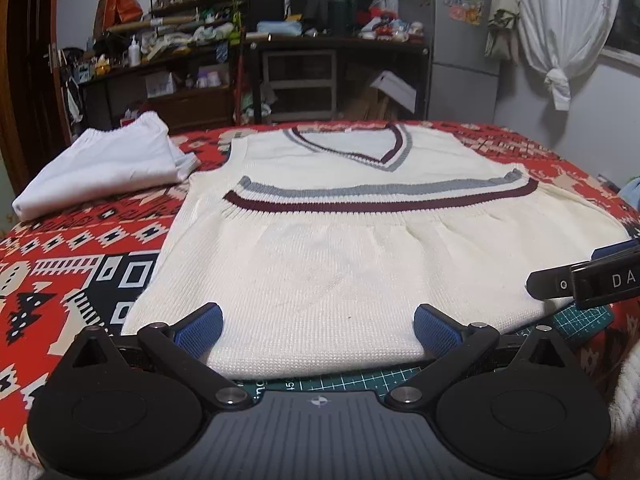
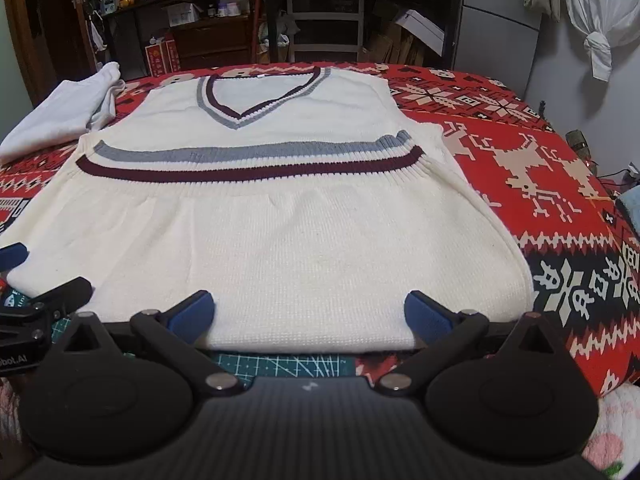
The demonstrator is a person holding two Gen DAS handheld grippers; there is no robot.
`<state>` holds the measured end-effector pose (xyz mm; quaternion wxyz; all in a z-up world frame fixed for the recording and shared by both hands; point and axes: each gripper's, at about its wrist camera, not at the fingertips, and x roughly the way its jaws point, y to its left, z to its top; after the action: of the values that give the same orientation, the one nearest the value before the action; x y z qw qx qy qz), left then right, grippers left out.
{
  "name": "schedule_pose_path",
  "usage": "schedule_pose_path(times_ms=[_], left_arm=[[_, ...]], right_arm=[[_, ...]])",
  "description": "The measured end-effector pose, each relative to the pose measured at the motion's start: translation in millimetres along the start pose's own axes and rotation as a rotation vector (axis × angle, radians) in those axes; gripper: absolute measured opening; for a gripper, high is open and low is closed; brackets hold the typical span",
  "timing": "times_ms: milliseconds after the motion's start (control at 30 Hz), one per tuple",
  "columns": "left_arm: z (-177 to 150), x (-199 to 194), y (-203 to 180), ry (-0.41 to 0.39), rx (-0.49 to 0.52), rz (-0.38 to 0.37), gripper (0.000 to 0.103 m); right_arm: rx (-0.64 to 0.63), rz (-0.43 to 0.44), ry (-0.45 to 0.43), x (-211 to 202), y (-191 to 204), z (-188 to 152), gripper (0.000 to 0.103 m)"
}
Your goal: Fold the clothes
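Cream knit vest (image 1: 340,264) lies flat on the red patterned blanket (image 1: 80,240), V-neck at the far end, lower part folded up so the hem's grey and maroon stripes cross mid-chest. Near fold edge sits over a green cutting mat (image 1: 360,380).

Left tongs (image 1: 318,330): released, blue pads spread wide at the near fold edge toward the vest's left side, nothing gripped. Right tongs (image 2: 310,316): likewise spread wide, at the same edge toward the right side, nothing gripped.

Folded white garment (image 1: 104,168) rests on the blanket just beside the vest's far-left shoulder. Cluttered shelves (image 1: 192,40) stand behind.
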<state>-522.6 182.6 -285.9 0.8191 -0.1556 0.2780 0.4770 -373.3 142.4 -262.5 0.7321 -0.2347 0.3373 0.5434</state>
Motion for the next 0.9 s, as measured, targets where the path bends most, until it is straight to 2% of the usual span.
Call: schedule_pose_path(times_ms=[133, 300, 533, 767, 800, 833, 867, 900], left_arm=[[16, 7, -1, 0.117, 0.003, 0.003, 0.103], [23, 13, -2, 0.18, 0.001, 0.007, 0.103], [23, 11, -3, 0.176, 0.003, 0.01, 0.103], [22, 9, -5, 0.159, -0.013, 0.026, 0.102], [23, 8, -5, 0.159, -0.014, 0.026, 0.101], [24, 6, -5, 0.157, -0.013, 0.025, 0.092], [25, 2, -6, 0.153, -0.01, 0.025, 0.078], [27, -2, -7, 0.151, -0.006, 0.026, 0.071]], right_arm=[[-0.005, 0.008, 0.059, 3, -1, 9, 0.103], [-0.007, 0.009, 0.086, 6, -1, 14, 0.103], [0.005, -0.003, 0.025, 4, 0, 7, 0.103], [-0.011, -0.003, 0.036, 4, 1, 8, 0.103], [-0.011, -0.004, 0.03, 3, 1, 7, 0.102], [-0.012, -0.004, 0.024, 3, 1, 6, 0.102], [-0.011, 0.003, 0.015, -1, 2, 7, 0.097], [-0.01, 0.01, 0.006, -5, 3, 7, 0.086]])
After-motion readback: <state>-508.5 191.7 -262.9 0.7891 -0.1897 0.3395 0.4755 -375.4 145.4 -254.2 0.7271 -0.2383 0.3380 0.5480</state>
